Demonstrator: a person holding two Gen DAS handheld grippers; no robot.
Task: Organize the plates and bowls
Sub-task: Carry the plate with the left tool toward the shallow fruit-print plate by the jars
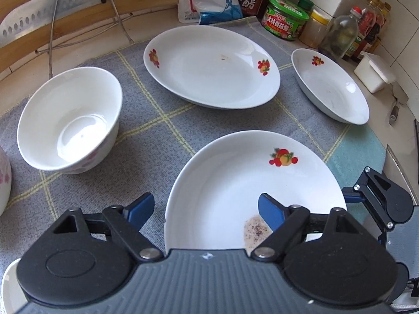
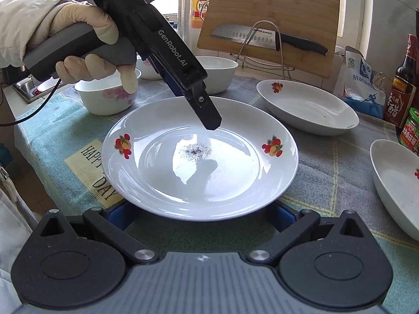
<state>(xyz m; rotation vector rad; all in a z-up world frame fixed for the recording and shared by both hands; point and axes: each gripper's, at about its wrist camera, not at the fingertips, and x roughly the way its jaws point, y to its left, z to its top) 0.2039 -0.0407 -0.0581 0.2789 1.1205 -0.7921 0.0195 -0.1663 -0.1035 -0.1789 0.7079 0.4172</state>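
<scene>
Left gripper [image 1: 204, 210] fingers spread wide, straddling the near plate [image 1: 251, 183] rim to grab it. Right gripper [image 2: 201, 216] fingers wide too, bracketing the same plate's opposite edge.

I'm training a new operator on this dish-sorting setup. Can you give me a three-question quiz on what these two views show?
1. True or false: the left gripper is shut on the near plate.
2. Multiple choice: what lies in the middle of the near plate? A) a spoon B) a dark speckled stain C) a folded napkin
3. Fill in: the knife rests against a wooden ______ board.

Key: 1 false, it is open, with one finger over the plate and one off its rim. 2 B. 3 cutting.
</scene>
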